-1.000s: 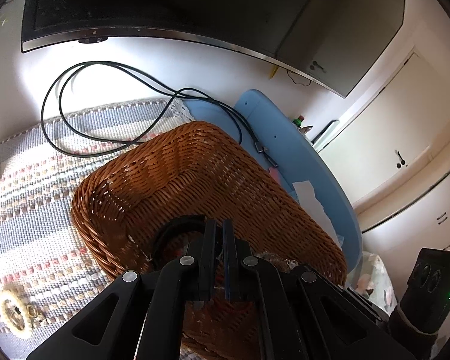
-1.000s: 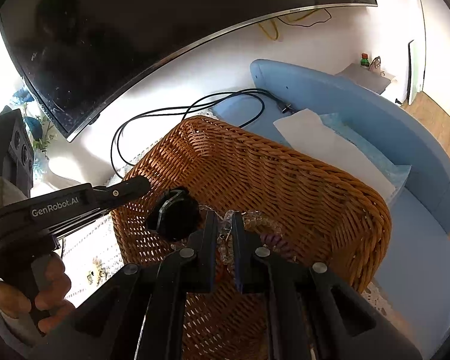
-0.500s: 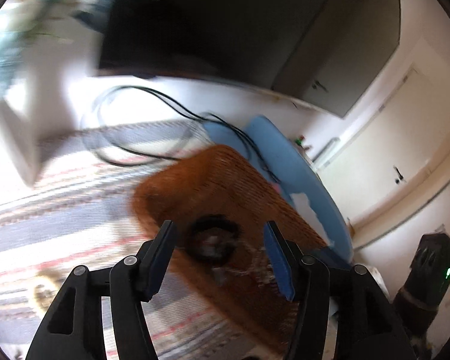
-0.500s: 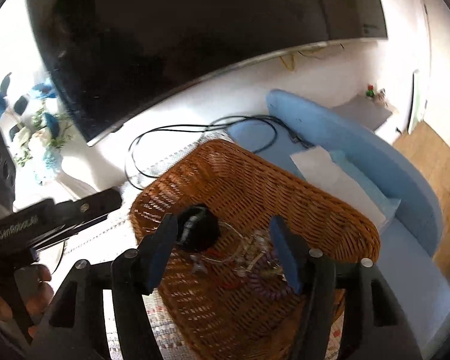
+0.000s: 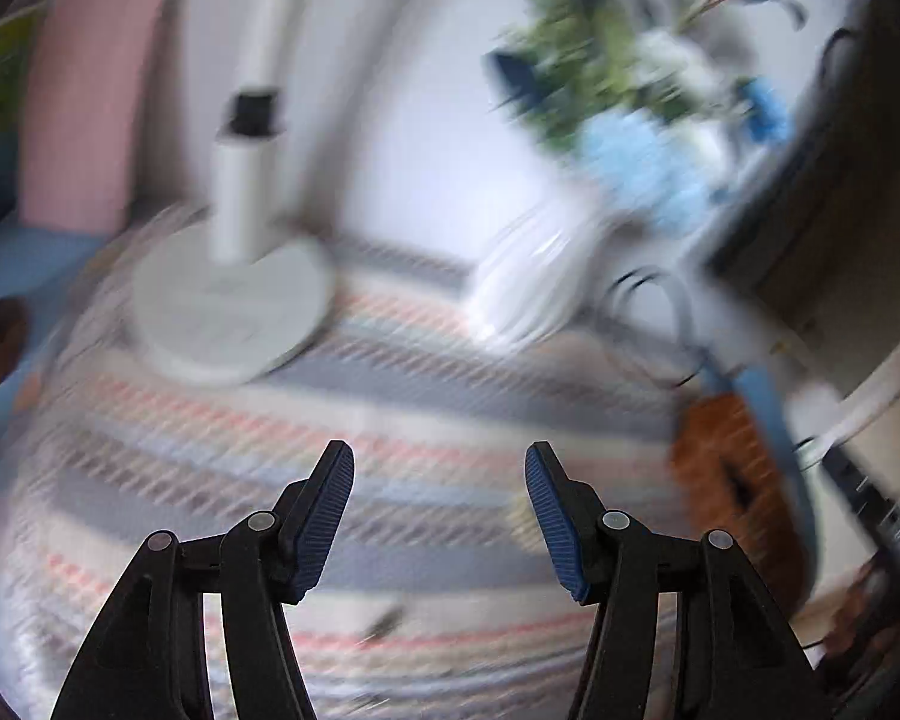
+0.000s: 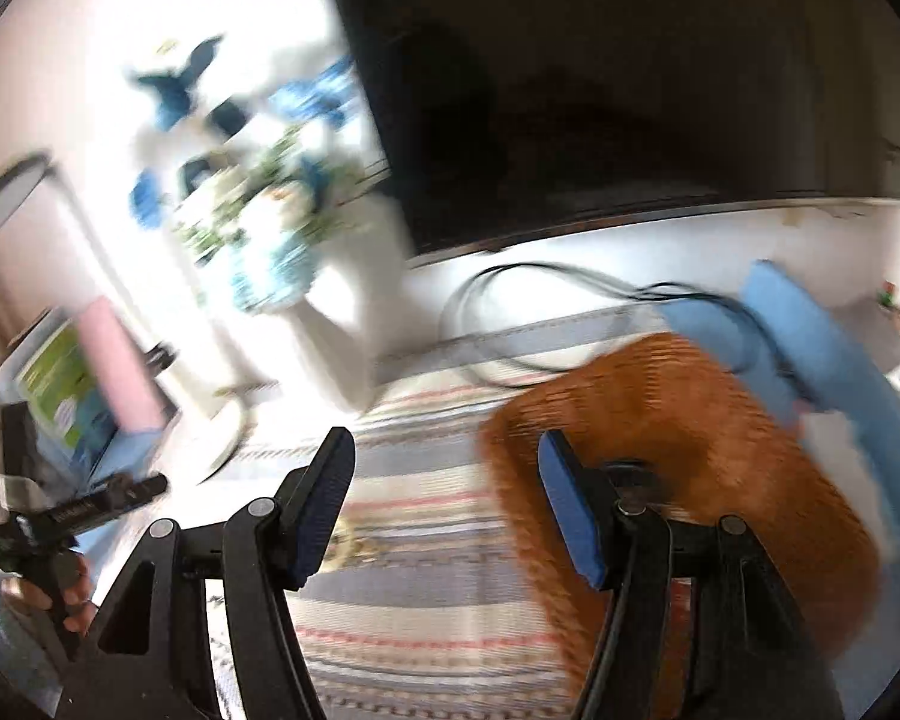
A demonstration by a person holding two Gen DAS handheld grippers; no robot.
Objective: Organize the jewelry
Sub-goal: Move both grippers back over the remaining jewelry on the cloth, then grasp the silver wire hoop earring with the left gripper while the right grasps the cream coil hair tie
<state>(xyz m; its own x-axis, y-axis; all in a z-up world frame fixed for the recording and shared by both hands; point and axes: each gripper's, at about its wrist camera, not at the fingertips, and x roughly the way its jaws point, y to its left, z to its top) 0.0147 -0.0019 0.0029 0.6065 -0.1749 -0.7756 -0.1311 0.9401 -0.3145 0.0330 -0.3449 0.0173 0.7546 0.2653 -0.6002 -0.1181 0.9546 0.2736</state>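
Observation:
Both views are motion-blurred. My left gripper [image 5: 438, 510] is open and empty above the striped woven mat [image 5: 270, 450]; it also shows at the left of the right wrist view [image 6: 144, 487]. The brown wicker basket [image 5: 732, 468] sits at the right edge of the left wrist view. My right gripper [image 6: 444, 504] is open and empty over the mat [image 6: 426, 588], with the basket [image 6: 690, 420] to its right. A black round item [image 6: 630, 474] lies in the basket, partly behind my right finger. A small pale jewelry piece [image 6: 348, 546] lies on the mat beside my left finger.
A white lamp base [image 5: 228, 312] and a white vase of blue flowers [image 5: 540, 276] stand at the back of the mat. A dark monitor [image 6: 630, 90] and black cables [image 6: 540, 276] are behind. A blue board [image 6: 822, 348] lies beyond the basket.
Both grippers have opened, pulled back from the basket and swung left. The left view now faces the lamp and vase; the basket has shifted to the right in both views.

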